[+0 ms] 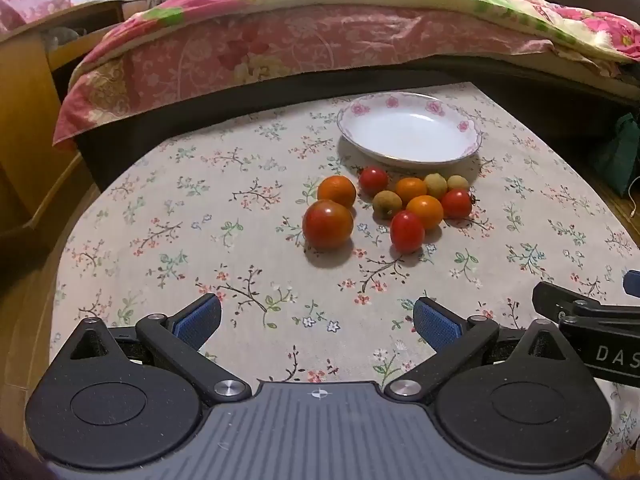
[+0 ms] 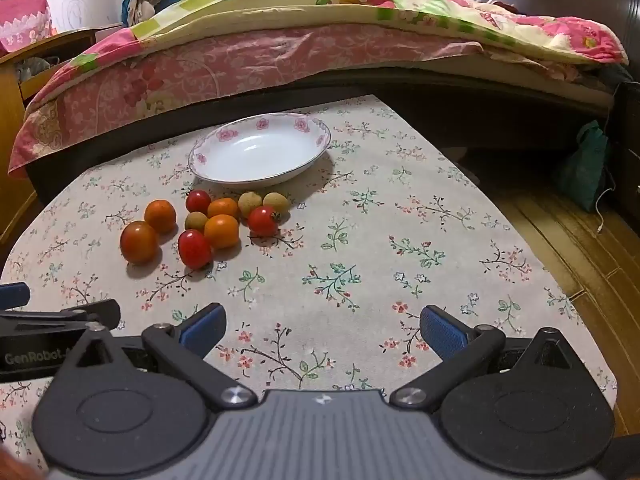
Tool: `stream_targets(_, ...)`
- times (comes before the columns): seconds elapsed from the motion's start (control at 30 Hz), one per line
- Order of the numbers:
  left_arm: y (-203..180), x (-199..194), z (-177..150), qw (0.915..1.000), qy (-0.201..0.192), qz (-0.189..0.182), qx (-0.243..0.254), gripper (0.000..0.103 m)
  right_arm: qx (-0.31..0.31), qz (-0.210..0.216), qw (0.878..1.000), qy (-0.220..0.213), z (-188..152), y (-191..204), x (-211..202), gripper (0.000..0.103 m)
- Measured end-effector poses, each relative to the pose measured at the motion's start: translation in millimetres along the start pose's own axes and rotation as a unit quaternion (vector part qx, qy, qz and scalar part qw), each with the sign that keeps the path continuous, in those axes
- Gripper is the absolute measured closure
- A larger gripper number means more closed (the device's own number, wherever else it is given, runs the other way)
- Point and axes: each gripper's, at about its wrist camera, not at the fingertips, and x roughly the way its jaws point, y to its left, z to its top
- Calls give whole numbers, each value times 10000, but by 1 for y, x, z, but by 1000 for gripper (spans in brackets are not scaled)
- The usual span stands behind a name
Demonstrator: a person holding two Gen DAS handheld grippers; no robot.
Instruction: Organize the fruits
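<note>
Left wrist view: fruits [image 1: 384, 204] well ahead of wide-spread left gripper [image 1: 316, 320].

We look from two wrist cameras held low over the near edge of the surface [image 1: 160, 216], each facing forward along its own fingers [image 1: 198, 320] toward the bed [image 1: 280, 52]. The left view sits to the left, so the plate [image 1: 408, 156] and the fruit cluster [image 1: 384, 204] fall right of centre. The right view sits further right, putting the same plate [image 2: 224, 176] and fruit [image 2: 200, 228] left of centre. Both share the flowered cloth, plate, fruit and bed, and each catches the other gripper at its inner edge.
</note>
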Motion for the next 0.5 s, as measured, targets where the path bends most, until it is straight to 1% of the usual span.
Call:
stream_targets(0.2,-4,-2,-2,9999,-62,9,114,0,-43,-25,10000,-30,-4,1,2,0)
stream_targets(0.37,-13,-9,-6,9998,-94,-10,166,0,-59,-44,9999,76,-2,2,4,0)
stream_targets(0.4,-9,0,-3,10000,45,22,-22,0,-62,-45,9999,84,-2,2,4,0)
stream_targets(0.43,-1,4,-3,10000,50,-1,-84,0,-65,-46,9999,93,-3,2,5,0)
stream_targets(0.5,-1,4,-3,9999,58,-1,-85,0,-70,-50,9999,93,-4,2,5,0)
